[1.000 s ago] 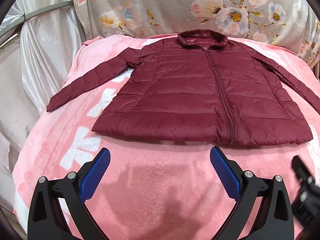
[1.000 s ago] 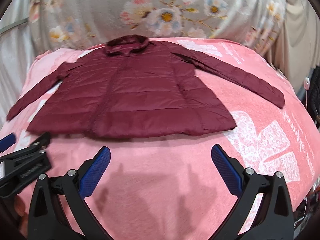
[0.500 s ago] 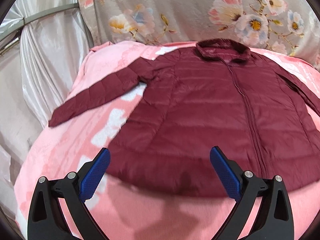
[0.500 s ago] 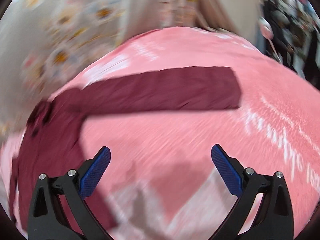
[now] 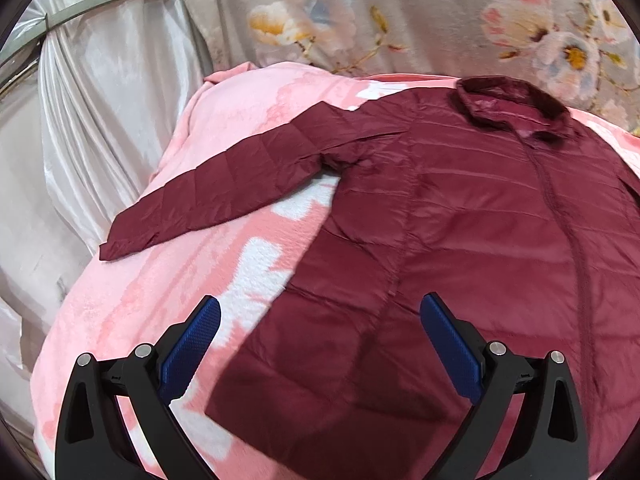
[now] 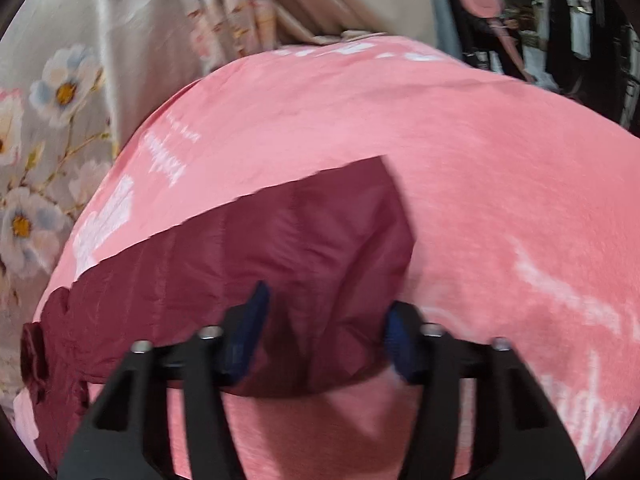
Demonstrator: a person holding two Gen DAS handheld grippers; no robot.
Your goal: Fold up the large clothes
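The maroon jacket [image 5: 460, 240] is lying spread flat and zipped on the pink blanket [image 5: 132, 308], filling the centre and right of the left view; no fold is showing yet. The left gripper [image 5: 320, 330] is hovering wide open, holding nothing. The right gripper [image 6: 326, 332] is part-closed around the sleeve [image 6: 304, 248] end, low centre; whether it is gripping, I cannot tell.

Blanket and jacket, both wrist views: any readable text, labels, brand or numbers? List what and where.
Pink blanket: white printed shapes in the left wrist view, cropped and partly under the jacket; unreadable.
Pink blanket, right wrist view: white script-like lettering, motion-blurred; unreadable.
Jacket: no label or brand visible.
Nothing legible anywhere.
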